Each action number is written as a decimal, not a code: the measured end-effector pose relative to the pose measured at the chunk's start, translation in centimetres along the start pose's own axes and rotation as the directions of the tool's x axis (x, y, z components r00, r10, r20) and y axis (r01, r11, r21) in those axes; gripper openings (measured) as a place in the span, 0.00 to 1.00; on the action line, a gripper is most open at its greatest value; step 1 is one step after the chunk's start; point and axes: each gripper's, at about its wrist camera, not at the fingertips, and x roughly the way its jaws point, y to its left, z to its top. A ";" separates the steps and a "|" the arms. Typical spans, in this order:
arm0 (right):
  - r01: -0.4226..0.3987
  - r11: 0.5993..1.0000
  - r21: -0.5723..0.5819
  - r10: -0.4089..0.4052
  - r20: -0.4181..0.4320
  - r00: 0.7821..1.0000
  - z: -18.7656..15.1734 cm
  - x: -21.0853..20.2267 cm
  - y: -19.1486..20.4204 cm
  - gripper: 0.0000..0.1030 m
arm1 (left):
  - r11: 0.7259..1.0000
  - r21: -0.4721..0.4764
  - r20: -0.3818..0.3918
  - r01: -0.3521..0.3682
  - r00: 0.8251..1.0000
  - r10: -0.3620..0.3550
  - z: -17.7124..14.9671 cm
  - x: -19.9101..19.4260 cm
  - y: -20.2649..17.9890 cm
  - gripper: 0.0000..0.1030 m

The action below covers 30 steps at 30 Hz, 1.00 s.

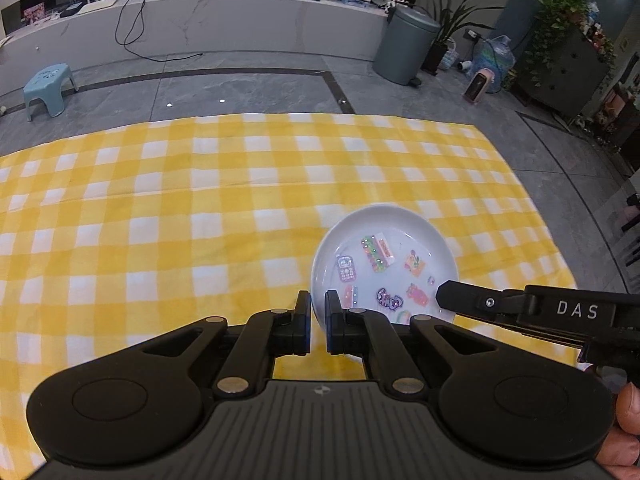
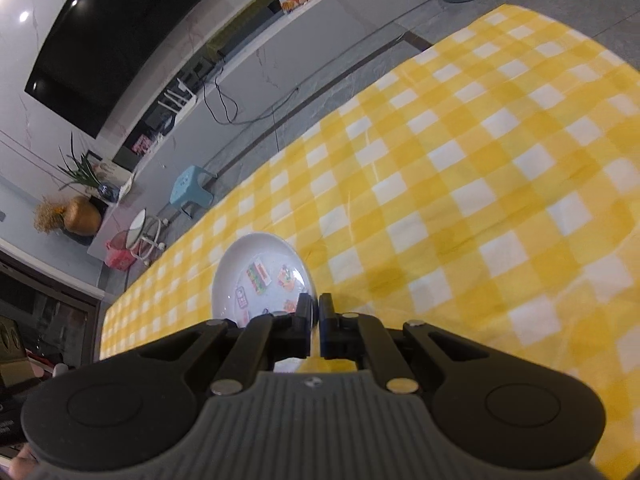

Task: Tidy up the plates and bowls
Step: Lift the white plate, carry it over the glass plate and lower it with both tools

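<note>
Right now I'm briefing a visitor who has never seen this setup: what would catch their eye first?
The white plate dotted with colourful stickers, gripped at its near rim by the left gripper and at its right edge by the right gripper. Beneath it the yellow checked tablecloth fills most of both views, with a grey bin on the floor beyond.

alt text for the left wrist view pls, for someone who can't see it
A white plate with colourful stickers is pinched at its near rim by the left claw, while the right claw grips its right edge. Below lies a yellow checked tablecloth; beyond it, a grey floor with a blue stool.
</note>
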 end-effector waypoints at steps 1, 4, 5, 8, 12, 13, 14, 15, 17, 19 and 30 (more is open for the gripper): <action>-0.004 1.000 0.006 0.004 0.002 1.000 -0.2 -0.6 -0.3 0.01 | 1.000 0.002 0.002 0.004 1.000 -0.004 -0.2 -0.3 -0.4 0.06; -0.012 1.000 0.029 0.012 0.009 1.000 -0.6 -2.3 -1.2 0.01 | 1.000 0.016 0.004 0.012 1.000 -0.012 -1.0 -1.2 -1.9 0.06; -0.013 0.999 0.036 0.013 0.012 1.000 -0.8 -2.9 -1.6 0.01 | 1.000 0.019 0.003 0.014 1.000 -0.014 -1.3 -1.4 -2.3 0.06; -0.015 0.998 0.056 0.014 0.019 1.000 -1.6 -4.6 -2.6 0.01 | 0.999 0.026 0.002 0.019 1.000 -0.019 -2.2 -1.9 -3.7 0.06; 0.006 0.998 0.057 -0.007 0.020 1.000 -3.1 -6.7 -3.7 0.01 | 0.999 0.041 -0.012 0.024 1.000 -0.024 -3.8 -2.4 -5.6 0.06; 0.010 0.998 0.060 -0.011 0.019 1.000 -3.5 -7.2 -4.1 0.01 | 0.999 0.046 -0.017 0.025 1.000 -0.025 -4.2 -2.4 -6.1 0.06; 0.014 0.998 0.065 -0.016 0.018 1.000 -3.9 -7.6 -4.5 0.01 | 0.998 0.049 -0.023 0.027 0.999 -0.026 -4.6 -2.5 -6.6 0.06; 0.019 0.997 0.075 -0.020 0.020 1.000 -4.2 -8.1 -4.9 0.01 | 0.998 0.053 -0.028 0.031 0.999 -0.030 -5.0 -2.5 -7.1 0.06; 0.032 0.995 0.096 -0.034 0.021 0.999 -5.0 -9.0 -5.8 0.01 | 0.997 0.066 -0.046 0.032 0.999 -0.029 -6.0 -2.6 -8.2 0.06; 0.043 0.992 0.118 -0.044 0.011 0.999 -5.8 -9.7 -6.8 0.01 | 0.996 0.081 -0.060 0.026 0.998 -0.022 -6.9 -2.7 -9.2 0.06; 0.090 0.983 0.157 -0.087 -0.027 0.996 -9.0 -12.2 -9.3 0.01 | 0.991 0.132 -0.117 0.020 0.993 -0.004 -10.8 -2.4 -12.0 0.07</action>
